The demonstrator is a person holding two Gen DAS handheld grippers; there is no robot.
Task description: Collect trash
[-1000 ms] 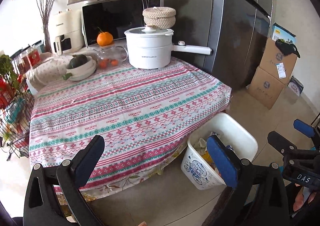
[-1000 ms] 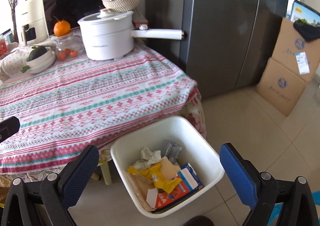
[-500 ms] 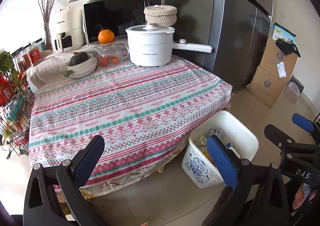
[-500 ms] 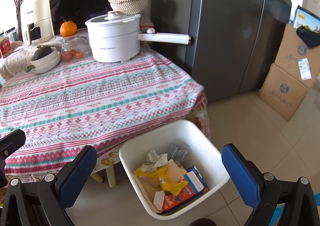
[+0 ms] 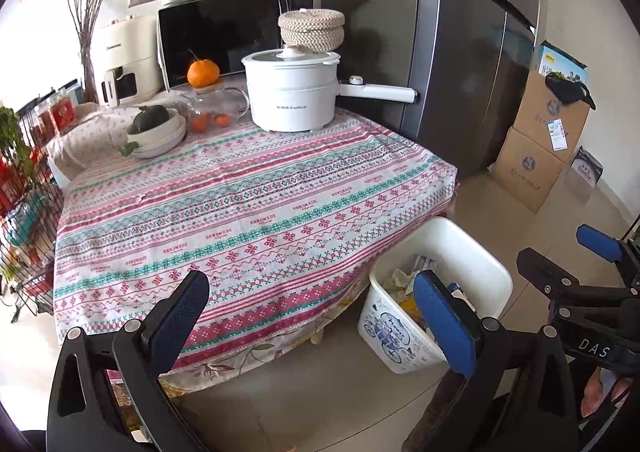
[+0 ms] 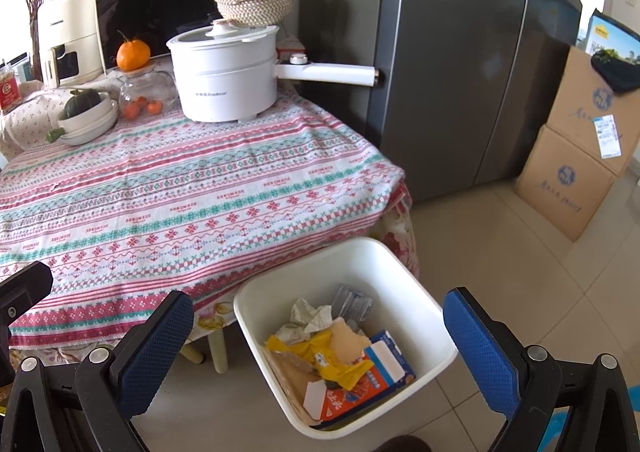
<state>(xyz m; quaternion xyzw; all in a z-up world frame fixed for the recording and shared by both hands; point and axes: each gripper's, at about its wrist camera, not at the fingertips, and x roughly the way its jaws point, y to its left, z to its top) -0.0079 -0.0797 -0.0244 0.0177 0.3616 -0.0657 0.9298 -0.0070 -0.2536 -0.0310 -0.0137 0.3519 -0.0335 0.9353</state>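
A white bin stands on the floor by the table's front right corner; it also shows in the left wrist view. It holds trash: crumpled paper, a yellow wrapper, a blue and orange carton, a clear wrapper. My right gripper is open and empty, above and in front of the bin. My left gripper is open and empty, in front of the table's front edge. The right gripper shows at the right edge of the left wrist view.
The table has a striped patterned cloth. At its back stand a white electric pot, a bowl with a squash, a glass teapot with an orange on it and a microwave. A grey fridge and cardboard boxes stand right. A wire rack stands left.
Both grippers have drawn back and up a little, so the table and bin look slightly farther. Both stay open and empty.
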